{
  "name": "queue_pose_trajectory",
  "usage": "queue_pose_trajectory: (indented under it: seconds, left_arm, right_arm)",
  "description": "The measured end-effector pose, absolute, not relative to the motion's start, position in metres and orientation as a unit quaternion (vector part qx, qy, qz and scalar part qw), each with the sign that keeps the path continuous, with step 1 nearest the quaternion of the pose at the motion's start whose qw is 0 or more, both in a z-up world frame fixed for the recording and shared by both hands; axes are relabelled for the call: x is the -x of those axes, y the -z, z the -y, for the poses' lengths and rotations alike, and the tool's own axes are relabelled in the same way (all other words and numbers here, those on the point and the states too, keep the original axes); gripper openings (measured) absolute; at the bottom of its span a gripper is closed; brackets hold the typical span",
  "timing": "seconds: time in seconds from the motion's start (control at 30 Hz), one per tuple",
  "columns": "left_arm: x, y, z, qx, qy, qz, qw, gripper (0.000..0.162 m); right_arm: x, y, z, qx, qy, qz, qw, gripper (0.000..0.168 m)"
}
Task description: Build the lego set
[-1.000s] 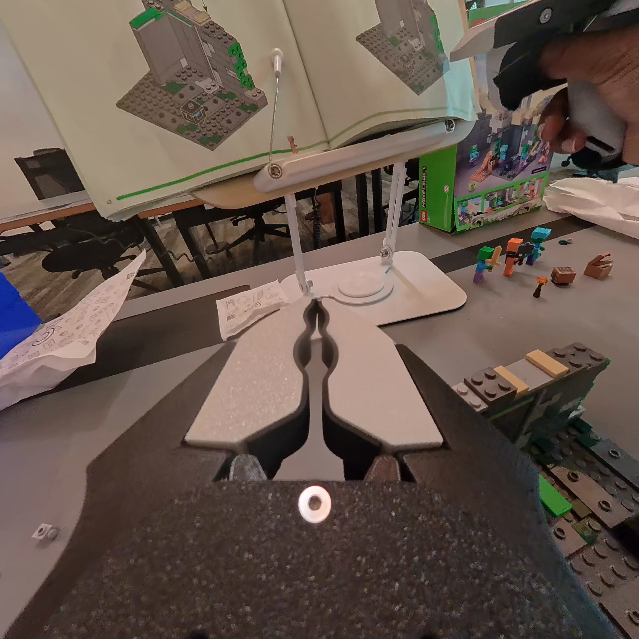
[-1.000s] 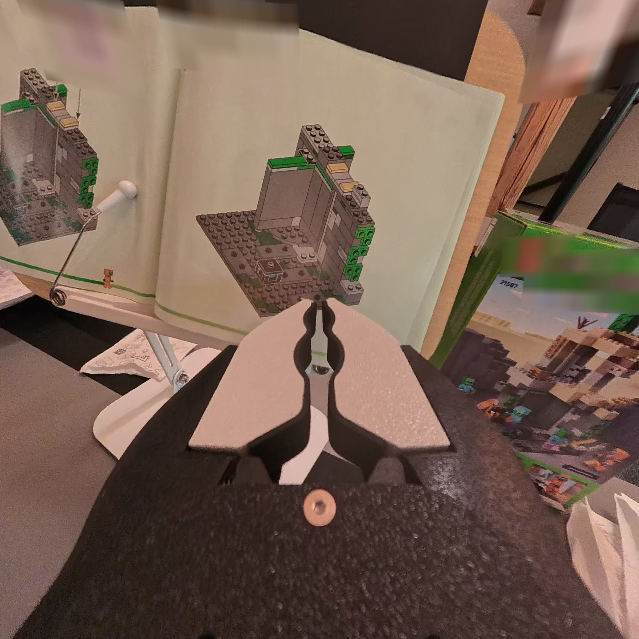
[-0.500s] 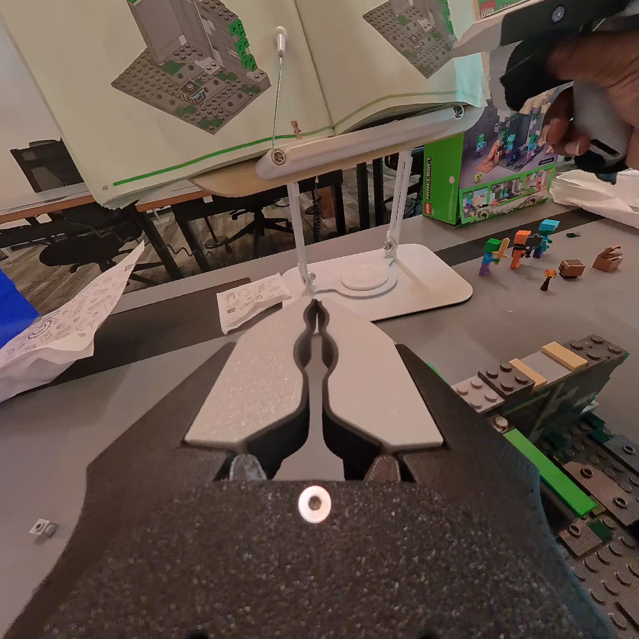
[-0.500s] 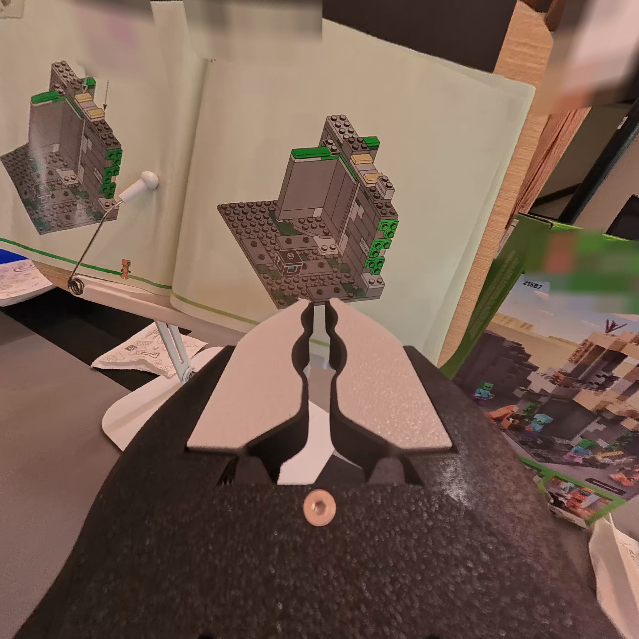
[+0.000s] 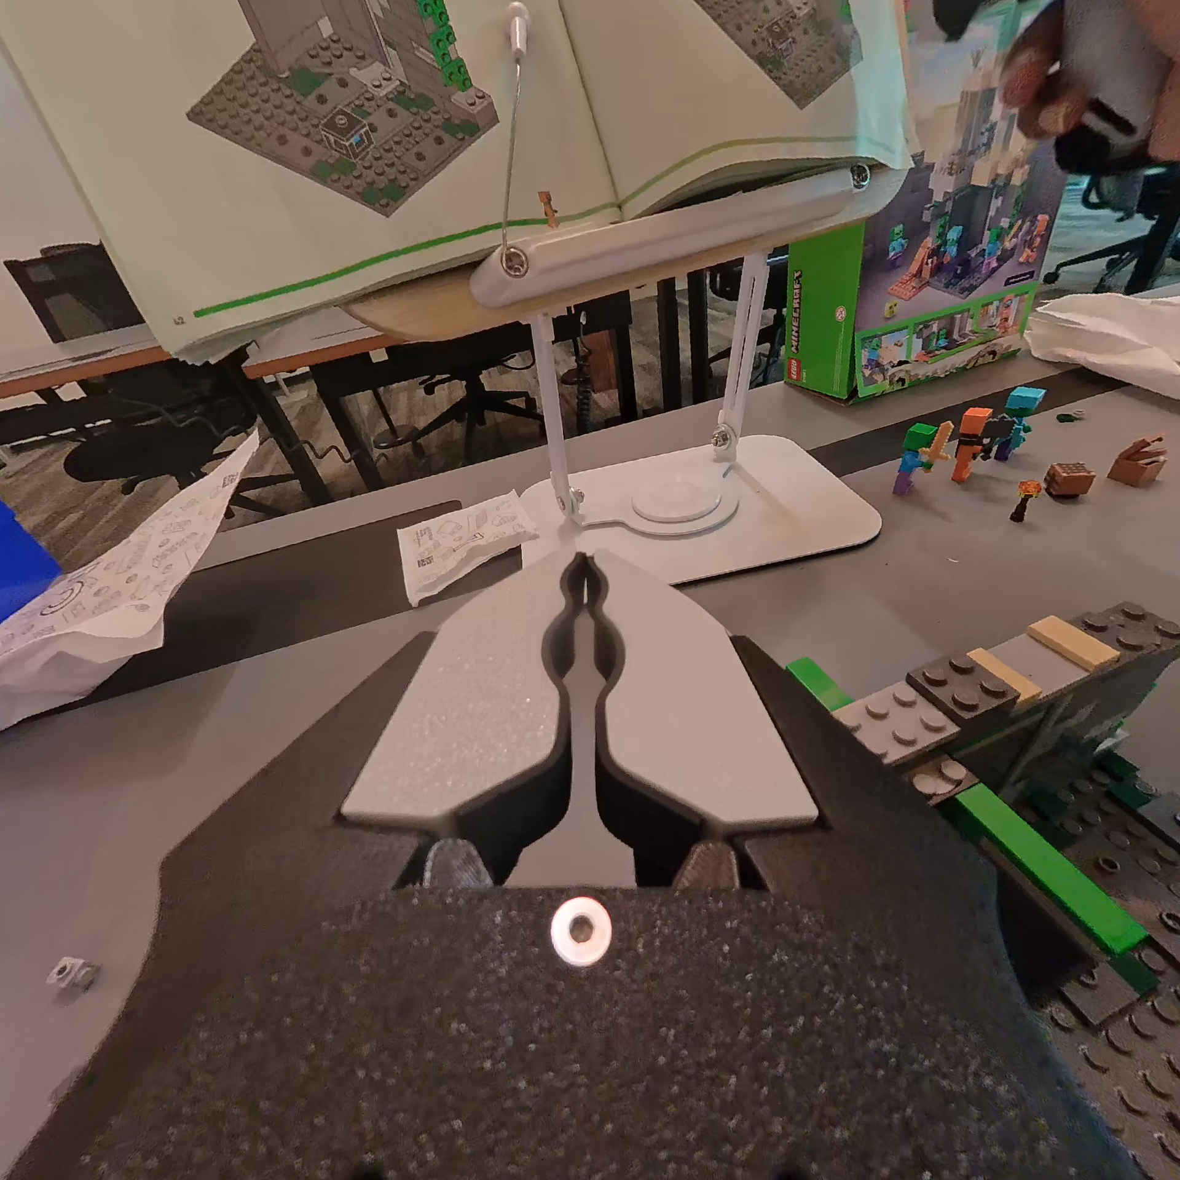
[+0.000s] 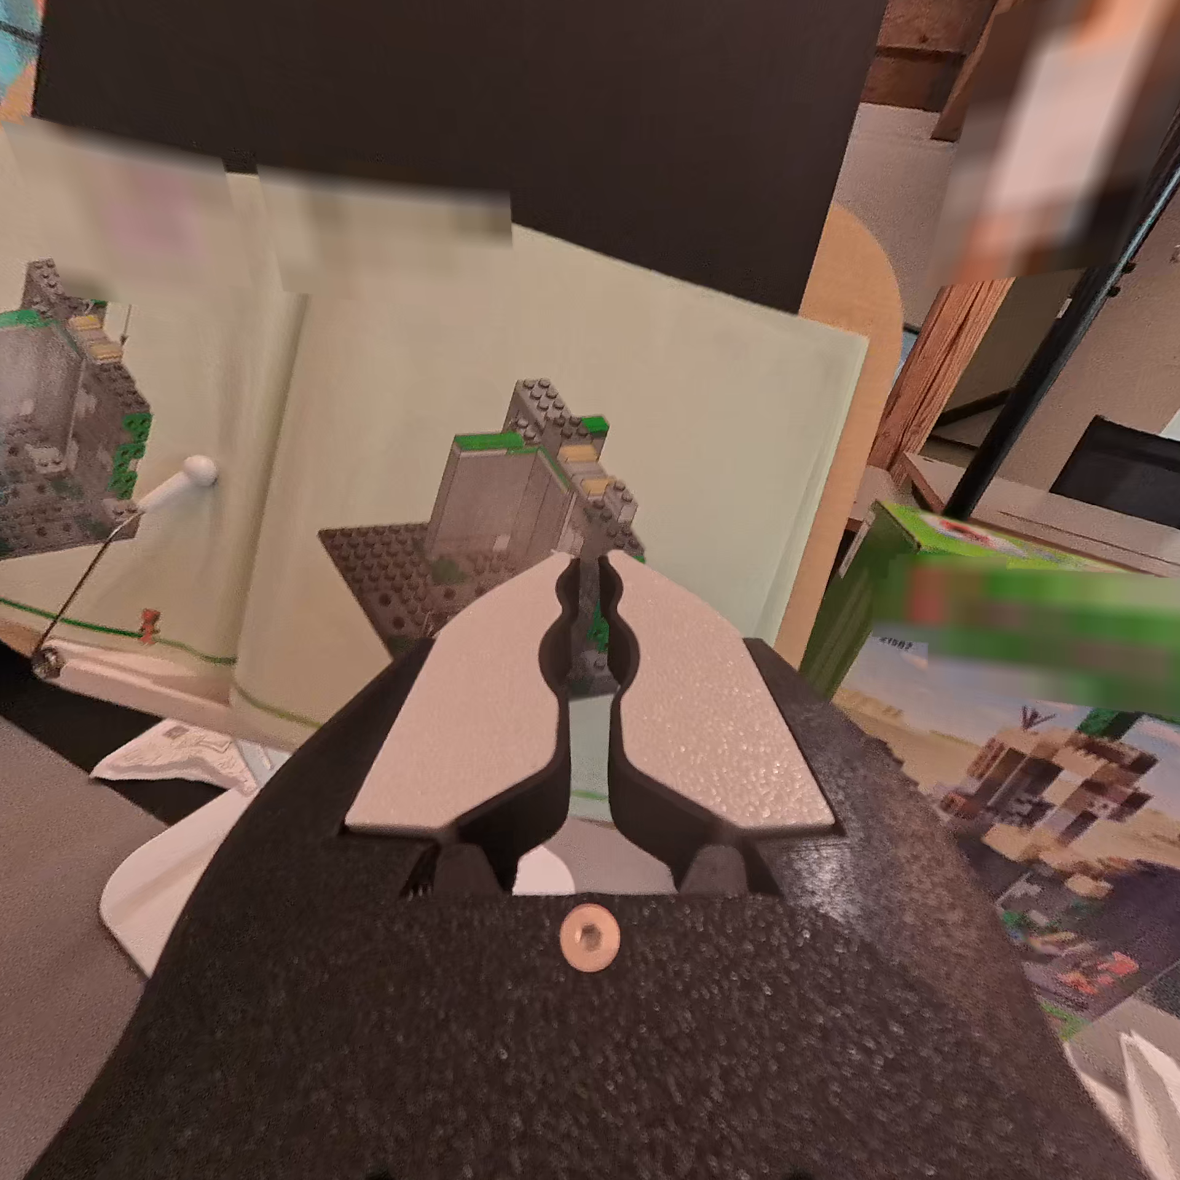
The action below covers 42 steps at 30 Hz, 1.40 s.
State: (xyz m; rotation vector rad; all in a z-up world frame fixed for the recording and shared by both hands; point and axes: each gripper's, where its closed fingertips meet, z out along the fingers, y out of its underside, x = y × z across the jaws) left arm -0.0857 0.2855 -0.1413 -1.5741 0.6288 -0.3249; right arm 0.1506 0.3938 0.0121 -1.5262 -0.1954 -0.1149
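The half-built grey lego model [image 5: 996, 696] with tan tiles and green strips stands on its studded baseplate [image 5: 1124, 1047] at the right of the left wrist view. My left gripper [image 5: 584, 562] is shut and empty, low over the grey table, left of the model. My right gripper [image 6: 589, 559] is shut and empty, raised in front of the open instruction booklet [image 6: 574, 498]. The hand holding it shows blurred at the top right of the left wrist view [image 5: 1085, 83]. The booklet [image 5: 396, 128] rests on a white stand [image 5: 696, 511].
The green lego box [image 5: 919, 306] stands behind the stand and also shows in the right wrist view [image 6: 996, 766]. Several minifigures [image 5: 964, 447] and small brown builds [image 5: 1073, 479] stand at the right. Crumpled paper bags [image 5: 108, 594] and a leaflet [image 5: 460, 543] lie left. A small grey piece [image 5: 71, 974] lies near the front left. The small grey piece [image 5: 71, 974] is closer to my left gripper, around 25 cm from its tips; the right tips are 50 cm off.
My left gripper has dropped lower and nearer the model, so the booklet sits higher in its view. My right gripper has tilted upward and moved right before the booklet. Both stayed shut.
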Motion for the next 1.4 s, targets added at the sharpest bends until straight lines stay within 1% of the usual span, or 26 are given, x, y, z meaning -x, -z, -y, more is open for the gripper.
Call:
queue_pose_trajectory:
  seconds: [0.13, 0.47, 0.77, 1.17, 1.27, 1.4]
  left_arm:
    - [0.086, 0.143, -0.286, 0.694, 0.142, -0.279, 0.649, 0.0]
    - [0.087, 0.145, -0.289, 0.696, 0.143, -0.277, 0.646, 0.0]
    - [0.09, 0.137, -0.287, 0.698, 0.147, -0.266, 0.648, 0.0]
    - [0.083, 0.09, -0.264, 0.66, 0.169, -0.263, 0.683, 0.0]
    - [0.077, 0.091, -0.259, 0.658, 0.176, -0.268, 0.682, 0.0]
    - [0.069, 0.099, -0.255, 0.659, 0.176, -0.279, 0.676, 0.0]
  right_arm:
    - [-0.156, -0.02, -0.406, 0.693, 0.06, 0.09, 0.713, 0.005]
    - [-0.16, -0.018, -0.411, 0.7, 0.058, 0.088, 0.706, 0.005]
    - [-0.138, -0.012, -0.349, 0.687, 0.015, 0.078, 0.722, 0.005]
    - [-0.062, 0.047, -0.215, 0.706, -0.057, 0.13, 0.694, 0.007]
    - [-0.046, 0.065, -0.182, 0.71, -0.077, 0.13, 0.688, 0.01]
    - [-0.03, 0.089, -0.157, 0.711, -0.098, 0.136, 0.683, 0.018]
